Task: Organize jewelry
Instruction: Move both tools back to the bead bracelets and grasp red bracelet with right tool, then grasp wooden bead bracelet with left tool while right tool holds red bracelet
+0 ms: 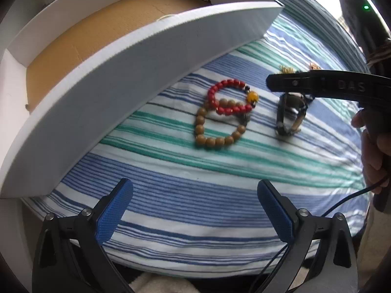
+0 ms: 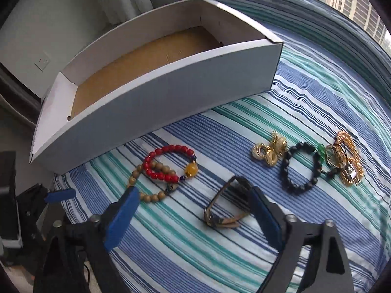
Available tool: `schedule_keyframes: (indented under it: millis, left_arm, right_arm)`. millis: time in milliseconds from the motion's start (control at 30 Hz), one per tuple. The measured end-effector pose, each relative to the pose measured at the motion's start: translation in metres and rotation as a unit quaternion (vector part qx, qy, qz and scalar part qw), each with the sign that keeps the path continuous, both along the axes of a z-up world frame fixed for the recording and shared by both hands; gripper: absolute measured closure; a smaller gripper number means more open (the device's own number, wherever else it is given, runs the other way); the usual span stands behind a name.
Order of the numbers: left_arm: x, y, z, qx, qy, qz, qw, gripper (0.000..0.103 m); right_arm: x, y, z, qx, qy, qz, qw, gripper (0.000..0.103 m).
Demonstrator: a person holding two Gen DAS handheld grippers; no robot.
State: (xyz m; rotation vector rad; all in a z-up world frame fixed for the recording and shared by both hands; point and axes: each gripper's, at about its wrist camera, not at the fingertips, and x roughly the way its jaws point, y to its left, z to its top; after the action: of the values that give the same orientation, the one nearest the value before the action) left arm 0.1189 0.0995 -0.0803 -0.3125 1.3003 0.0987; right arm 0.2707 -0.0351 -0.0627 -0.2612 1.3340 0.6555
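A red bead bracelet (image 1: 228,99) (image 2: 171,162) with an amber bead lies across a tan wooden bead bracelet (image 1: 215,131) (image 2: 151,185) on the striped cloth. A brown strap watch (image 1: 289,114) (image 2: 226,207) lies to their right. My right gripper (image 2: 195,210) is open, its fingers on either side of the watch, low over it; it shows from the side in the left wrist view (image 1: 317,85). My left gripper (image 1: 195,210) is open and empty, held back from the bracelets. A white box (image 1: 136,73) (image 2: 156,92) with a brown floor stands behind.
In the right wrist view, gold earrings (image 2: 268,150), a black bead bracelet (image 2: 300,168) and gold chains with a small watch (image 2: 347,161) lie to the right on the striped blue-green cloth (image 2: 220,256). The bed edge is at the left.
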Motion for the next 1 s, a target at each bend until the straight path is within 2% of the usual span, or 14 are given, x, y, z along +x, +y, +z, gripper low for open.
schedule_keyframes:
  millis: [33, 100, 167, 233, 300, 433, 467, 567, 733, 900, 1000]
  left_arm:
    - [0.004, 0.000, 0.001, 0.005, -0.007, 0.009, 0.9999, 0.002]
    - [0.009, 0.000, -0.001, 0.016, -0.012, 0.023, 0.9995, 0.003]
    - [0.011, 0.001, -0.006, 0.014, -0.009, 0.030, 0.9994, 0.010]
    - [0.010, 0.002, -0.011, 0.015, -0.002, 0.032, 0.9994, 0.012]
    - [0.010, 0.001, -0.014, 0.017, 0.000, 0.036, 0.9992, 0.012]
    - [0.007, 0.001, -0.013, 0.029, -0.005, 0.037, 0.9989, 0.012]
    - [0.007, 0.000, -0.013, 0.033, -0.006, 0.035, 0.9988, 0.012]
    - [0.007, -0.001, -0.014, 0.044, -0.003, 0.023, 0.9988, 0.012]
    - [0.008, -0.009, -0.020, 0.060, 0.000, -0.004, 0.9982, 0.012]
    - [0.017, -0.021, -0.023, 0.054, -0.010, -0.044, 0.9975, 0.012]
    - [0.029, -0.026, -0.028, 0.050, -0.012, -0.060, 0.9969, 0.012]
  right_arm:
    - [0.010, 0.006, -0.007, -0.003, 0.018, -0.003, 1.000, 0.041]
    - [0.020, 0.018, -0.017, -0.014, 0.030, 0.008, 0.999, 0.042]
    - [0.022, 0.027, -0.024, -0.025, 0.032, 0.021, 0.999, 0.048]
    - [0.022, 0.033, -0.034, -0.032, 0.045, 0.026, 0.998, 0.058]
    - [0.019, 0.040, -0.043, -0.046, 0.042, 0.036, 0.997, 0.060]
    - [0.012, 0.044, -0.057, -0.065, 0.044, 0.045, 0.996, 0.085]
    - [0.011, 0.043, -0.057, -0.067, 0.036, 0.044, 0.996, 0.087]
    - [0.008, 0.035, -0.055, -0.058, 0.026, 0.036, 0.997, 0.087]
    - [-0.011, -0.002, -0.022, -0.003, 0.007, 0.011, 1.000, 0.087]
    - [-0.040, -0.055, 0.006, 0.043, 0.001, -0.025, 0.999, 0.087]
    - [-0.056, -0.095, 0.010, 0.055, 0.008, -0.058, 0.997, 0.087]
